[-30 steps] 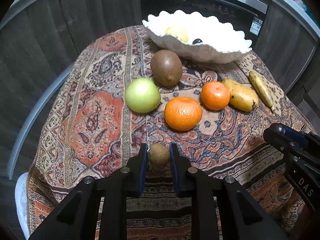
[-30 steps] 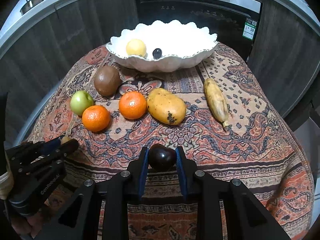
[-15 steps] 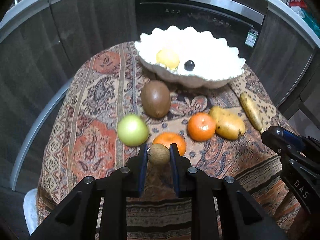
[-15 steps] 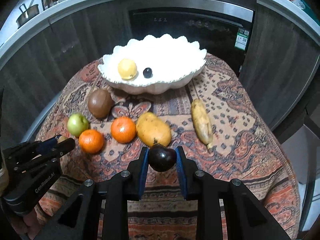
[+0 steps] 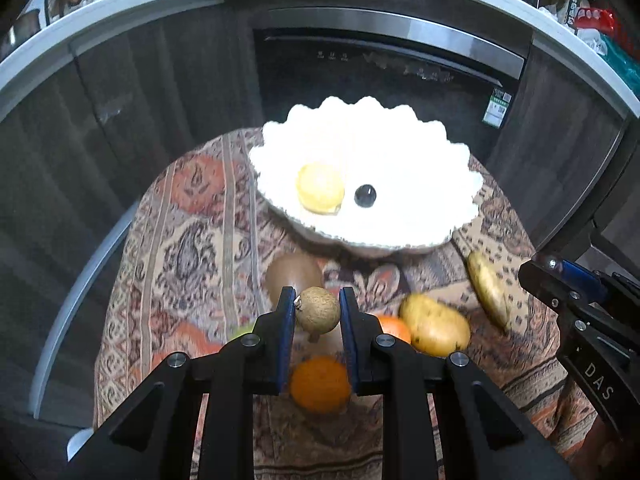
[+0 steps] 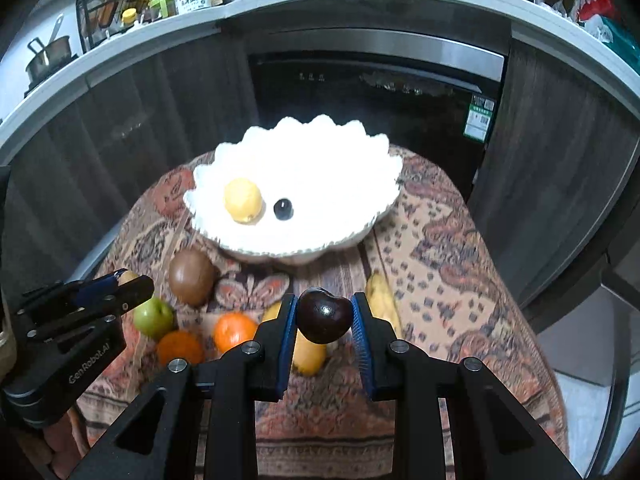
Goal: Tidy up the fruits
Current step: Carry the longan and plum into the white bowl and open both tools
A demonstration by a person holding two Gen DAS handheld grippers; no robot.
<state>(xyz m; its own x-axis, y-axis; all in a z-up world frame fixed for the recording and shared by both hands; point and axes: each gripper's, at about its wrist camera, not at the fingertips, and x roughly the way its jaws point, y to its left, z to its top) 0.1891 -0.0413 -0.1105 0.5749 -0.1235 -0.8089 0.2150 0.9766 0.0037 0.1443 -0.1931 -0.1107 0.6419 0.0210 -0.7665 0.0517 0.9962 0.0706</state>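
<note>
My left gripper (image 5: 318, 312) is shut on a small round tan fruit (image 5: 319, 310), held above the table. My right gripper (image 6: 324, 316) is shut on a dark red plum (image 6: 324, 314), also held in the air. A white scalloped bowl (image 5: 420, 236) stands at the table's far side and holds a yellow fruit (image 5: 320, 188) and a small dark berry (image 5: 365, 196). On the cloth below lie a kiwi (image 6: 191, 277), a green apple (image 6: 153, 318), two oranges (image 6: 234, 331), a mango (image 5: 435, 330) and a banana (image 5: 488, 290).
The round table carries a patterned cloth (image 6: 440, 248). Dark cabinets and an oven (image 6: 376, 92) stand behind it. A counter (image 6: 120, 16) above holds bottles and a pot. The left gripper's body shows in the right wrist view (image 6: 80, 312).
Both grippers have risen and moved forward toward the bowl with their fruits still held. The fruits on the cloth now sit lower in both views.
</note>
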